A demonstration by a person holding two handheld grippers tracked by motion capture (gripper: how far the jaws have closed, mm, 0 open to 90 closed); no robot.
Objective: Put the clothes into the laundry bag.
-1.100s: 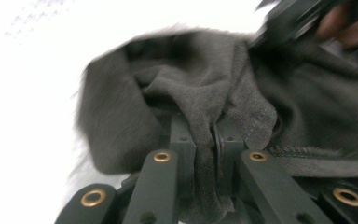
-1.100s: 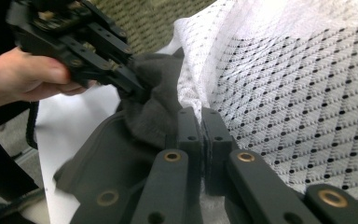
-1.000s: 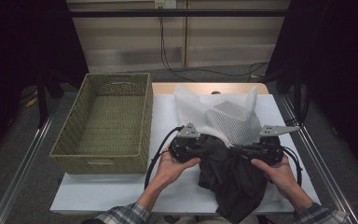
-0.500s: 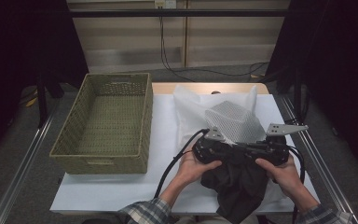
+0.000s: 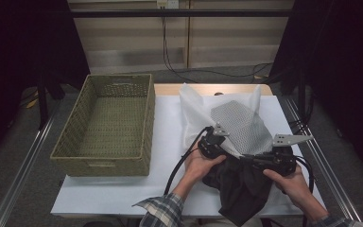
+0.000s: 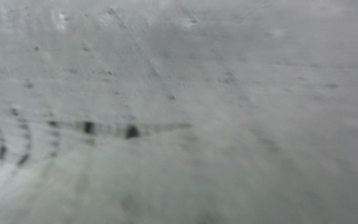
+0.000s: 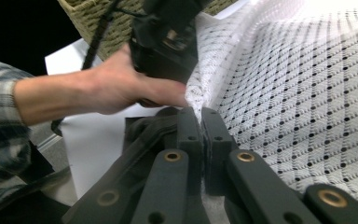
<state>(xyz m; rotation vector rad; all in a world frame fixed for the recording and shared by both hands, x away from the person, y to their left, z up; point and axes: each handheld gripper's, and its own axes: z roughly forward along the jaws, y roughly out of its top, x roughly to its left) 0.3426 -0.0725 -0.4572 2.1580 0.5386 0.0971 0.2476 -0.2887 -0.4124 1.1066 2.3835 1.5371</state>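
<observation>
White mesh bag [image 5: 243,125] pinched by right gripper [image 7: 200,122] and left gripper [image 5: 216,143], dark cloth [image 5: 241,184] under them, basket [image 5: 105,161] beyond left one, unfilled.

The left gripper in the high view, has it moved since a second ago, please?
Yes. The left gripper has shifted right, away from the wicker basket, toward the right gripper.

Both sleeves [image 5: 163,213] are plaid flannel in grey, white and dark checks. Each hand-held gripper [image 7: 200,122] is matte black, with brass-coloured rivets on its linkage arms. A grey three-cornered plate [image 5: 290,139] tops each body; thick black cable [image 5: 182,158] trails behind.
</observation>
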